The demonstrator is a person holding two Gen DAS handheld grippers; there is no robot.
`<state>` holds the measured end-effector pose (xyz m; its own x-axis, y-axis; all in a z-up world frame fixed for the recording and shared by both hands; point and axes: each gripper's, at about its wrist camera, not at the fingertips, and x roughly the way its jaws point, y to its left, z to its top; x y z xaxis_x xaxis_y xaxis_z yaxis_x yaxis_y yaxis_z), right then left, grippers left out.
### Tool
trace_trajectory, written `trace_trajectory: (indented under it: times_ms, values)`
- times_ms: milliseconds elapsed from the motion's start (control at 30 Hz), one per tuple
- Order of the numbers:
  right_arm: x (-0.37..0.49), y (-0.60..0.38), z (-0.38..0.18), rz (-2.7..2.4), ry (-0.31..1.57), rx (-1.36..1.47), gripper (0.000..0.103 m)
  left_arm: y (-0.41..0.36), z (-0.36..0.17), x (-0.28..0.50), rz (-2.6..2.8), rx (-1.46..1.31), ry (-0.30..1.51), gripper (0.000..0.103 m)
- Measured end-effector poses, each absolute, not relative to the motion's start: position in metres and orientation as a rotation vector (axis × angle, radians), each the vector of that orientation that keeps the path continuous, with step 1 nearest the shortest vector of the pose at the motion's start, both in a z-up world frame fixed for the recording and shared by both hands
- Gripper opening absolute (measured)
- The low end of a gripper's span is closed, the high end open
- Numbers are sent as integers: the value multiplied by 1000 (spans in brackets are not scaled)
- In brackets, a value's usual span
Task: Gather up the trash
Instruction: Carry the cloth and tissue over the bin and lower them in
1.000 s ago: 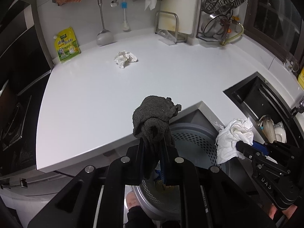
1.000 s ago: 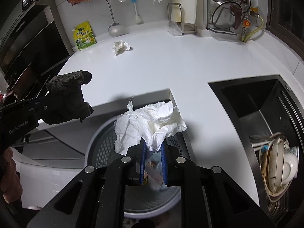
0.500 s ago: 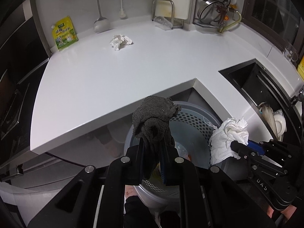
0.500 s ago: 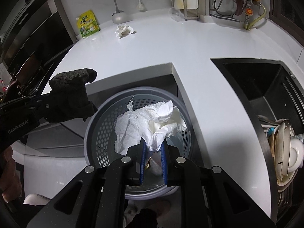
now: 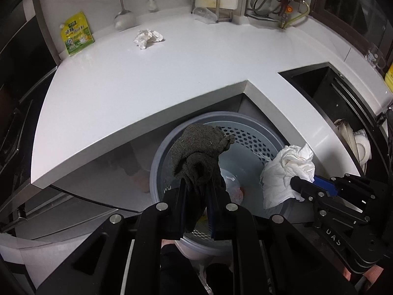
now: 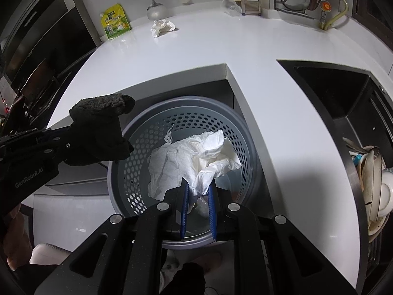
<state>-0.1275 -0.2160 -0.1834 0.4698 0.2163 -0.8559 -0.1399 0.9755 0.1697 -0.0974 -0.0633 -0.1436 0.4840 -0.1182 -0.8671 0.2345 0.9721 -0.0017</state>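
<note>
Left wrist view: left gripper (image 5: 196, 191) at 6 o'clock, jaws pinching a dark grey rag (image 5: 199, 152); the rag bunches above the fingertips and hangs over the open mouth of the grey perforated bin (image 5: 248, 132). At 4 o'clock the right gripper (image 5: 298, 188) clamps a crumpled white paper towel (image 5: 287, 169), held at the bin's right rim. Bin sits below the notch of the white countertop (image 5: 147, 86). Far, at 11 o'clock, a second crumpled tissue (image 5: 147, 38) lies on the countertop, well apart from both grippers; a yellow-green pouch (image 5: 76, 34) leans on the wall at 10 o'clock. Black sink (image 5: 319, 86) at 2 o'clock.

Right wrist view: right gripper jaws pressed on the paper towel (image 6: 196, 162), directly over the bin interior (image 6: 137, 172). Left gripper with the rag (image 6: 100, 132) at 9 o'clock, above the bin's left rim. Loose tissue (image 6: 162, 27) at 12 o'clock, near the ladle (image 6: 156, 9).
</note>
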Motion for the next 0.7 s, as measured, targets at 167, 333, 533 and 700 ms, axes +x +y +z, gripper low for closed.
trace_trajectory:
  times_ms: [167, 333, 533, 700]
  values:
    - [-123, -214, -187, 226, 1076, 82, 14, -62, -150, -94, -216, 108, 1072, 14]
    - [-119, -211, -189, 236, 1078, 77, 14, -60, -153, -90, -213, 101, 1085, 14]
    - [-116, -208, -188, 250, 1081, 71, 14, -59, -156, -86, -208, 92, 1100, 17]
    - [-114, -209, -188, 261, 1084, 70, 17, -58, -155, -83, -201, 89, 1100, 22]
